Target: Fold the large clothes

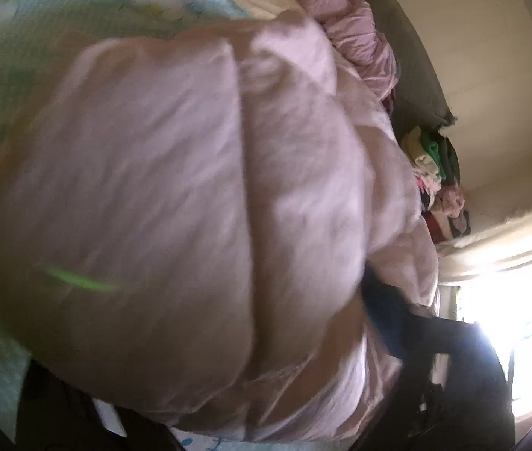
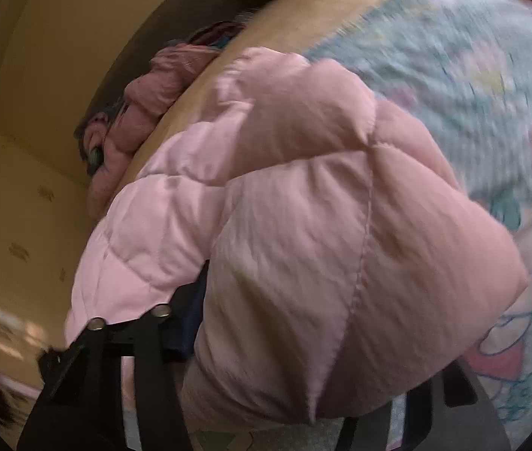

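Observation:
A pink quilted puffer jacket (image 1: 190,188) fills most of the left wrist view, blurred and bunched up over the bed. It also fills the right wrist view (image 2: 303,244), bulging over the gripper's frame. My right gripper's black left finger (image 2: 190,312) is pressed into the jacket's folds, and the jacket covers the right finger; the tips are hidden. My left gripper's fingers are hidden under the jacket. A dark arm (image 1: 435,334) reaches into the jacket's right edge in the left wrist view.
The bed has a pale blue cartoon-print sheet (image 2: 472,94). A second pink garment (image 1: 359,34) lies crumpled near the wall. A pile of mixed clothes (image 1: 438,173) sits at the bed's far end. A bright window (image 1: 521,319) is at the right.

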`<act>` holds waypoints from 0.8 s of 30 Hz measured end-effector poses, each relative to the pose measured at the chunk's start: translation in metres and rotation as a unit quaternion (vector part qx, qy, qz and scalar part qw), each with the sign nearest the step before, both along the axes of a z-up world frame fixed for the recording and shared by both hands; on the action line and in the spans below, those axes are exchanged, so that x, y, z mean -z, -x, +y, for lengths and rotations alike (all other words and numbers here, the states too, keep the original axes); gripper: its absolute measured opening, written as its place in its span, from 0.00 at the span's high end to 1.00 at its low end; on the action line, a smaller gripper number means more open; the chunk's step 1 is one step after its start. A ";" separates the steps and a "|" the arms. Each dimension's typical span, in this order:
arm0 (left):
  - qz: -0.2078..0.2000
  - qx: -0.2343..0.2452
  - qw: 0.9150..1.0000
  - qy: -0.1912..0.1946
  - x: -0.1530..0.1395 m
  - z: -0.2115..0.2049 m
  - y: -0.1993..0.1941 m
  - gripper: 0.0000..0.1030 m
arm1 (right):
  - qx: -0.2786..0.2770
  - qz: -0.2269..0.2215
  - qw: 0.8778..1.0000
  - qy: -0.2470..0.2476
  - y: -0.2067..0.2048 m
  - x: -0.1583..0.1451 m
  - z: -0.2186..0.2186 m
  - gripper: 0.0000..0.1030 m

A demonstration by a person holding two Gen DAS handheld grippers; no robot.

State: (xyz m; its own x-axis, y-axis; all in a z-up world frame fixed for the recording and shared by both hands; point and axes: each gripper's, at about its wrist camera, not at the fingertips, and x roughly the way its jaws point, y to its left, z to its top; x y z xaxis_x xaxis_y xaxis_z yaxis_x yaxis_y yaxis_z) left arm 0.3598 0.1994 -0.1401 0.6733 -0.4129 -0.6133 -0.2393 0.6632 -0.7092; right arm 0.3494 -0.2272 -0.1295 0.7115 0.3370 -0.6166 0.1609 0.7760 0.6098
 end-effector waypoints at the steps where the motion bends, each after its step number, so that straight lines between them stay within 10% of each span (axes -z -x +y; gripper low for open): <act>1: -0.009 0.008 1.000 -0.018 -0.008 -0.002 0.001 0.46 | -0.006 -0.007 1.000 0.018 0.000 -0.007 0.005 0.61; 10: -0.072 0.044 0.987 -0.134 -0.073 -0.016 0.034 0.67 | -0.069 -0.112 0.977 0.170 0.046 -0.077 0.052 0.71; 24: -0.103 0.057 0.980 -0.159 -0.084 -0.009 0.116 0.67 | -0.097 -0.134 0.971 0.175 0.144 -0.089 0.054 0.72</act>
